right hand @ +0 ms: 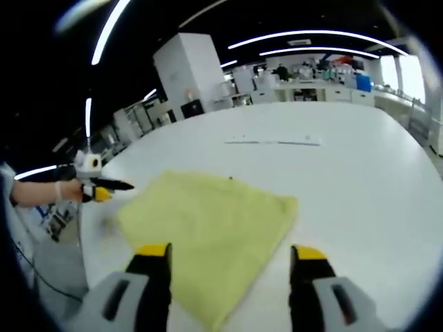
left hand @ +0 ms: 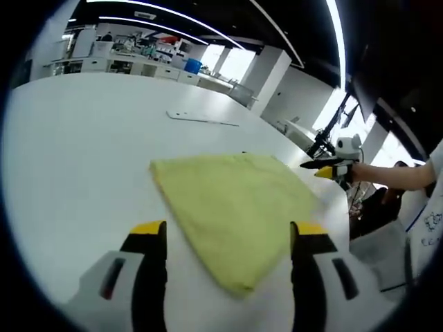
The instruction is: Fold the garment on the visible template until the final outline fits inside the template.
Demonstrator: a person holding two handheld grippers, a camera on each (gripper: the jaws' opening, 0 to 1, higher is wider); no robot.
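- White, smooth round table (left hand: pixel 83 159) is set in an open-plan room lit by long ceiling strips, with cabinets along the far wall.
- Pale yellow folded cloth garment (left hand: pixel 235 207) is laid flat on the table, between both grippers.
- Left gripper (left hand: pixel 228 235) and right gripper (right hand: pixel 230 257) are held wide apart, gripping nothing.

White table (left hand: pixel 76 159), broad, curved far edge. Thin pale strip (left hand: pixel 202 118) flat on table, well beyond middle; in right gripper view strip (right hand: pixel 273 142) likewise far side. Background: white counters (left hand: pixel 138 68) with clutter, blue bin (left hand: pixel 193 66), white pillar (right hand: pixel 188 72), ceiling light strips (right hand: pixel 311 34), bright windows (left hand: pixel 237 63). Details of counter clutter too small to tell.
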